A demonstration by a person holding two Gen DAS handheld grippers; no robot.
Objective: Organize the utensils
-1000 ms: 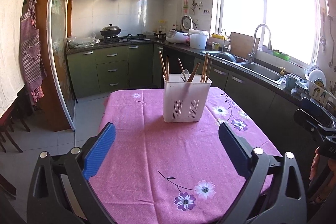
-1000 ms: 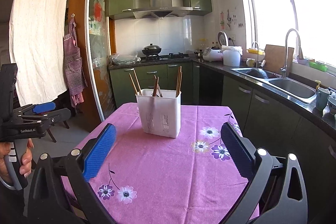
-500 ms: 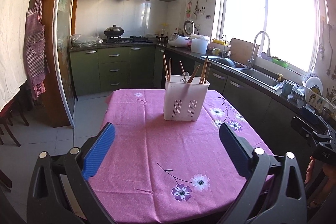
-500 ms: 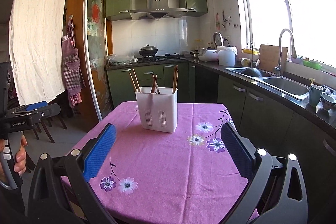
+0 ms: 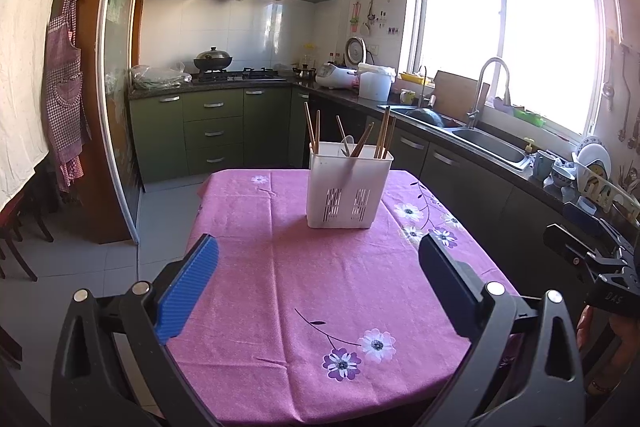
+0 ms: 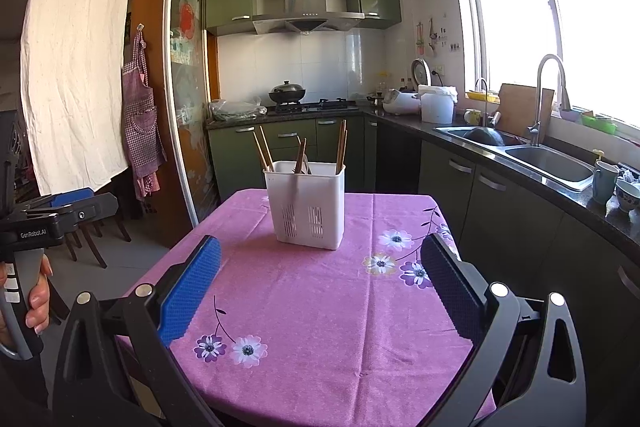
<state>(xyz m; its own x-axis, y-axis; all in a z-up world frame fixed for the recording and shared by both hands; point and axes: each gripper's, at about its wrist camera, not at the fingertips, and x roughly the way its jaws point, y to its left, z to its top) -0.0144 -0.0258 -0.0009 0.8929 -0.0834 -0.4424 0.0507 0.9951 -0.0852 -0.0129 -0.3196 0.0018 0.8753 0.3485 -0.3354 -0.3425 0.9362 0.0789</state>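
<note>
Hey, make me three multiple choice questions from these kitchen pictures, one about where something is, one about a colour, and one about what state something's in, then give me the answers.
1. Where does the white utensil holder stand?
A. in the sink
B. on the table
C. on the stove

2. What colour is the tablecloth?
A. pink with flowers
B. plain green
C. striped blue

3. How are the left gripper and the right gripper?
A. both open, holding nothing
B. both shut on chopsticks
C. one shut on a spoon

Answers: B, the holder sits on the cloth-covered table; A, the cloth is pink with printed flowers; A, each gripper's pads stand wide apart with only cloth between.
</note>
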